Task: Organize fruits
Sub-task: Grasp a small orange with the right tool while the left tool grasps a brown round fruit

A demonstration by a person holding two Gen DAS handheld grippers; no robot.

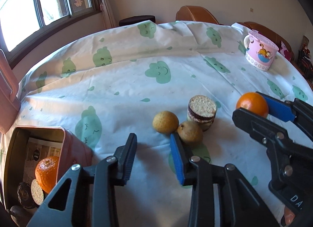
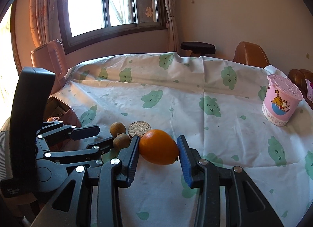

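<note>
Right gripper (image 2: 158, 160) jaws clamped on orange (image 2: 158, 146) at its widest girth — firm, smooth rind, may slip. Left gripper (image 1: 153, 156) jaws narrowed, empty — brown fruit (image 1: 190, 132) just beyond them.

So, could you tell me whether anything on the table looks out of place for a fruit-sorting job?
Yes: a round layered cake stands among the loose fruits, and a similar crumbly disc lies inside the pink tin beside an orange. Neither is fruit.
</note>
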